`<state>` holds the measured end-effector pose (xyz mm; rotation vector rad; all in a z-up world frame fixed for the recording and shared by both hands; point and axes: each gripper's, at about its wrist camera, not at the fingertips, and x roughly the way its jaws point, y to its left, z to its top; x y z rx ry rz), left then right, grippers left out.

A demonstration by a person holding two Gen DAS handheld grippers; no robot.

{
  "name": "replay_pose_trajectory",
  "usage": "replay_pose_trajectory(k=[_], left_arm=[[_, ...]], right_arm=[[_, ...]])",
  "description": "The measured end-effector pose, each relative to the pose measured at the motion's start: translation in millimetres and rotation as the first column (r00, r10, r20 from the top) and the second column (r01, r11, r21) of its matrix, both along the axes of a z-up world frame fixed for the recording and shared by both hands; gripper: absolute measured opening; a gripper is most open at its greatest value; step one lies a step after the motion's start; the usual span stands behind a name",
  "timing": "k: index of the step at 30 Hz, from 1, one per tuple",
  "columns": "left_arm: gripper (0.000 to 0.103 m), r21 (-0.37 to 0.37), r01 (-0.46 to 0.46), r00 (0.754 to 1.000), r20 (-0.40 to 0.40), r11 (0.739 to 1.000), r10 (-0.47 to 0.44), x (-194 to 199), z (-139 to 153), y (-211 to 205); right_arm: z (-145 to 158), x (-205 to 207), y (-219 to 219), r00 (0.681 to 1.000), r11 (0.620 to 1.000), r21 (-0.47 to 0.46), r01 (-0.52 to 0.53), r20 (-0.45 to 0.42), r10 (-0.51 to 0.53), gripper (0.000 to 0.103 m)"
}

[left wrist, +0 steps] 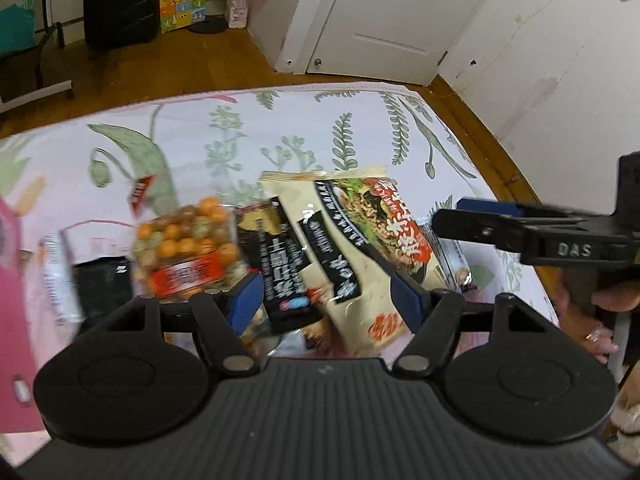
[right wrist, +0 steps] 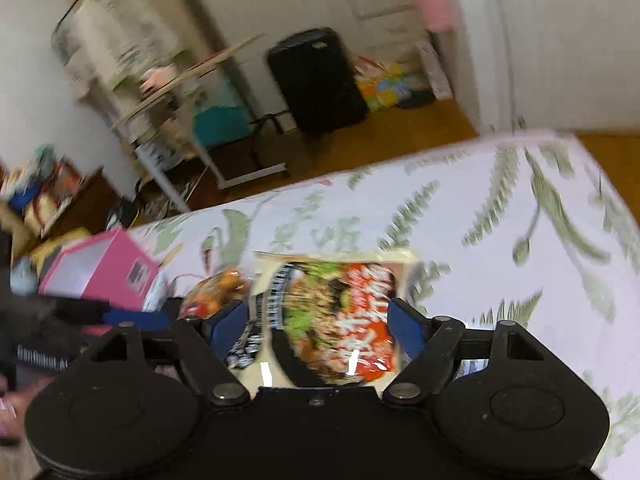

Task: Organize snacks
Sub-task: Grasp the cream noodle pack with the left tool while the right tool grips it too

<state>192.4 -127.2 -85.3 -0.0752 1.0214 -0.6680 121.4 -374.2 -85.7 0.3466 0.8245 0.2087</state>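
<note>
Now, from my left wrist camera, I see my left gripper (left wrist: 326, 294) with its blue pads standing apart over a pile of snack packets on the leaf-patterned tablecloth (left wrist: 280, 128). Between the pads lie a black packet (left wrist: 286, 276) and the lower part of a cream noodle packet (left wrist: 360, 248), but I cannot tell if the pads touch them; the gripper holds nothing. Just left of the pads is a clear bag of round orange and brown snacks (left wrist: 188, 248). At the right side my right gripper (left wrist: 476, 220) reaches in from the edge, with my hand (left wrist: 600, 312) behind it, and its tip is near the upper right part of the noodle packet.

From my right wrist camera, much is blurred. My right gripper (right wrist: 320, 324) is wide open, and the noodle packet (right wrist: 336, 316) lies below, between the pads, not pressed by them. The round snack bag (right wrist: 216, 292) is just left of it, and a pink box (right wrist: 104, 272) stands further left at the table edge. My left gripper (right wrist: 120, 316) comes in low at the left.
</note>
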Motion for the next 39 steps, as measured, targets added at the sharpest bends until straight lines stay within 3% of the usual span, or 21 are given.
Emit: replay_pose_trajectory(k=[4, 9, 15, 19, 26, 39], left_arm=[[0.069, -0.015, 0.023, 0.999, -0.041, 1.0, -0.024, 1, -23, -23], [0.073, 0.055, 0.021, 0.999, -0.032, 0.998, -0.02, 0, -41, -43], [0.072, 0.043, 0.021, 1.0, -0.021, 0.999, -0.02, 4, -42, -49], [0.07, 0.032, 0.065, 0.997, -0.041, 0.997, -0.064, 2, -41, -54], [0.07, 0.07, 0.1, 0.995, -0.009, 0.992, -0.1, -19, -35, -60], [0.071, 0.068, 0.112, 0.994, -0.008, 0.991, -0.112, -90, -4, -5]], right_arm=[[-33, 11, -5, 0.996, 0.999, 0.015, 0.048, -0.071, -0.047, 0.089], [-54, 20, -5, 0.994, 0.998, 0.045, 0.039, -0.106, -0.034, 0.089], [-69, 25, -9, 0.986, 0.985, 0.171, -0.008, -0.161, 0.036, 0.089], [-63, 25, 2, 0.98, 0.988, 0.148, -0.036, -0.188, 0.064, 0.089], [-41, 14, 22, 0.957, 0.994, 0.08, -0.077, -0.272, 0.096, 0.089], [-10, -40, 67, 0.929, 0.979, 0.066, -0.195, -0.307, 0.205, 0.086]])
